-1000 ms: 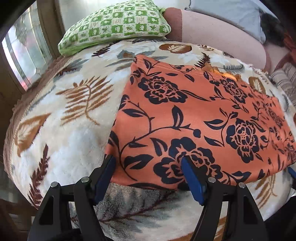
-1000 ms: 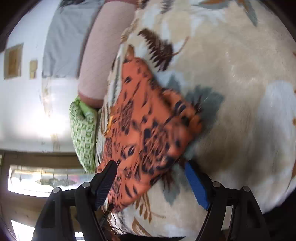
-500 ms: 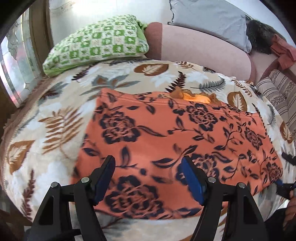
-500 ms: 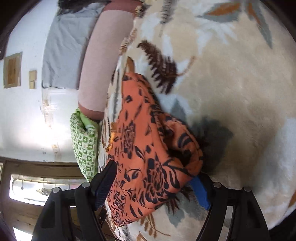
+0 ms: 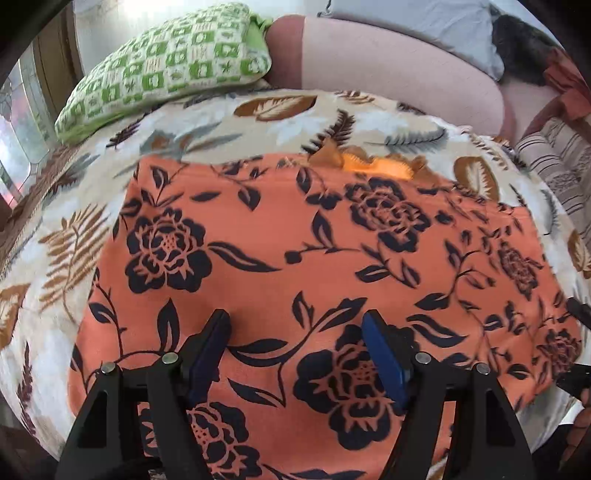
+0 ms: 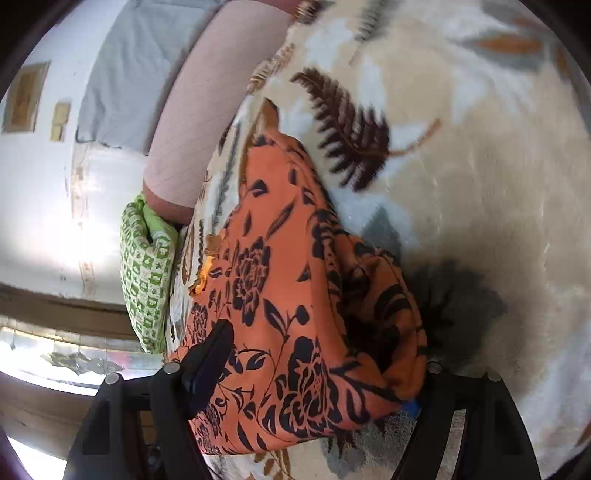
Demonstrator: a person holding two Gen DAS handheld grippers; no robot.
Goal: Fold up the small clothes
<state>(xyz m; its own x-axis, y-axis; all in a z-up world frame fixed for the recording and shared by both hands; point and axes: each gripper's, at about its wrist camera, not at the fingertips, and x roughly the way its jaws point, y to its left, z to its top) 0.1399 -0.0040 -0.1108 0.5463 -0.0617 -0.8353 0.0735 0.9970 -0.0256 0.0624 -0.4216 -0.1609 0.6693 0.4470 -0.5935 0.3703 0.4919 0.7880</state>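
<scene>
An orange garment with black flowers (image 5: 314, 266) lies spread flat on a leaf-patterned blanket (image 5: 74, 236). My left gripper (image 5: 295, 350) is open and hovers over the garment's near edge, with cloth showing between the fingers. In the right wrist view the garment (image 6: 280, 295) has its right end bunched up between the fingers of my right gripper (image 6: 317, 373). Its jaws stand wide apart around the cloth; the right finger is mostly hidden under the cloth. The right gripper's tips also show at the far right of the left wrist view (image 5: 576, 339).
A green checked pillow (image 5: 166, 74) lies at the blanket's far left. A pink bolster (image 5: 388, 66) and a grey cushion (image 5: 424, 22) run along the back. Striped fabric (image 5: 554, 158) lies at the right. A window (image 6: 74, 354) is beyond the pillow.
My left gripper has moved forward over the garment's near edge. My right gripper has moved in around the garment's right end, and the cloth now bunches between its fingers.
</scene>
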